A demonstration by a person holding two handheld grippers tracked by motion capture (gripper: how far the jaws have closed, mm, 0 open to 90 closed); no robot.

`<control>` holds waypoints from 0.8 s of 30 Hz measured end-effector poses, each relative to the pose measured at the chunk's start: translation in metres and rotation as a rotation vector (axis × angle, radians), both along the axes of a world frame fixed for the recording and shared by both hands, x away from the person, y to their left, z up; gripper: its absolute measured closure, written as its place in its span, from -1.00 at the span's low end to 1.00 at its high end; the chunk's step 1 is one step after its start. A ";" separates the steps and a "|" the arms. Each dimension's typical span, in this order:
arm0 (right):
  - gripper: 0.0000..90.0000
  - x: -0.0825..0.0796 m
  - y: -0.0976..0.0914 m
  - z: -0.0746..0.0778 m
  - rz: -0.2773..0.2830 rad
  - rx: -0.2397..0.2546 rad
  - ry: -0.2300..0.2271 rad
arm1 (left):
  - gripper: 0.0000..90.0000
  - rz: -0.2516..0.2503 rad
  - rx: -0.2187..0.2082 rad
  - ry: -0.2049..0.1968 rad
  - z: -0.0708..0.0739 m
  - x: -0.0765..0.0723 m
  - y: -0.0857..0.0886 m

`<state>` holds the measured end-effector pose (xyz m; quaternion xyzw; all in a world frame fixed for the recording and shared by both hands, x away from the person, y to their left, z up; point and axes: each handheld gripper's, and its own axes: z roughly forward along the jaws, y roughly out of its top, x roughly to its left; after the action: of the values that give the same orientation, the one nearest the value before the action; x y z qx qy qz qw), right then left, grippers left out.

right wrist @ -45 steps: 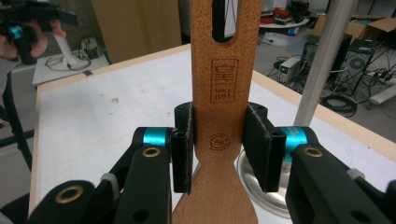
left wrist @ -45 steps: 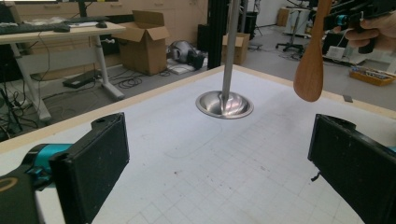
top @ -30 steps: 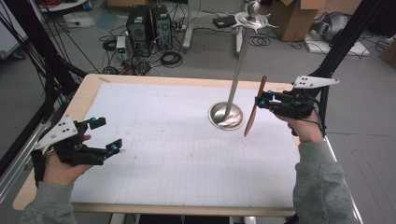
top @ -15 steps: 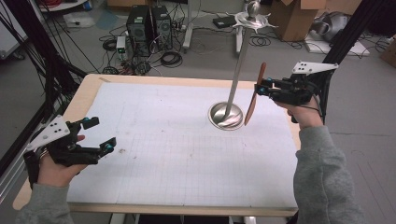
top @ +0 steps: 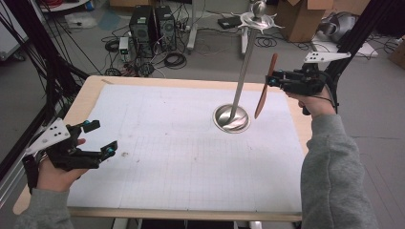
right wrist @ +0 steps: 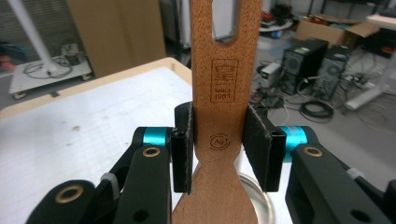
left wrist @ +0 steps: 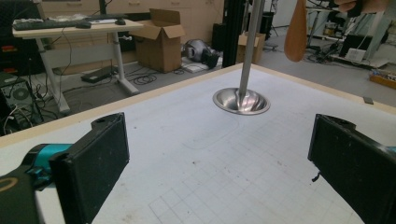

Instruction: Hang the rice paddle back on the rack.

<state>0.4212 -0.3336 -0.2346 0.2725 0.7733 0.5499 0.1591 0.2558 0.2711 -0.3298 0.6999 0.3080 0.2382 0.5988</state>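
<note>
My right gripper (top: 273, 79) is shut on a wooden utensil (top: 264, 88), which hangs upright in the air over the table's far right. In the right gripper view its pads (right wrist: 183, 148) press both sides of the utensil's neck (right wrist: 225, 93), with a slotted part above and a wider part below. Just left of it stands a metal stand (top: 232, 119) with a round dished base, a tall pole and a flared top (top: 258, 19). My left gripper (top: 102, 137) rests open near the table's front left; nothing lies between its jaws (left wrist: 219, 172). The stand (left wrist: 241, 100) and the utensil (left wrist: 296, 28) are far ahead of it.
A white gridded mat (top: 181, 162) covers the wooden table (top: 191, 82). Beyond the far edge are computer towers (top: 153, 24), cables and cardboard boxes (top: 298, 16) on the floor. Black frame posts rise at the left (top: 36, 62) and far right (top: 356, 33).
My right gripper has carried the wooden utensil upward and toward the far right, away from the stand's base. The left gripper has barely shifted.
</note>
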 end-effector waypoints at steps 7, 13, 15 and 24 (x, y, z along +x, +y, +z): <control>0.44 0.007 -0.009 0.009 -0.012 -0.002 0.005 | -0.87 0.001 0.007 0.007 -0.001 0.001 0.001; 0.44 0.008 -0.016 0.016 -0.037 0.044 -0.002 | -0.88 0.004 0.003 0.001 0.000 -0.001 0.002; 0.44 0.008 -0.017 0.017 -0.042 0.044 -0.010 | -0.88 0.004 0.007 0.003 0.000 -0.001 0.003; 0.44 0.008 -0.020 0.033 -0.052 0.070 -0.044 | -0.87 0.009 0.009 0.006 -0.002 0.000 0.003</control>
<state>0.4295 -0.3533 -0.2014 0.2857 0.7428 0.5779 0.1804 0.2555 0.2746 -0.3316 0.7020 0.3120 0.2402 0.5935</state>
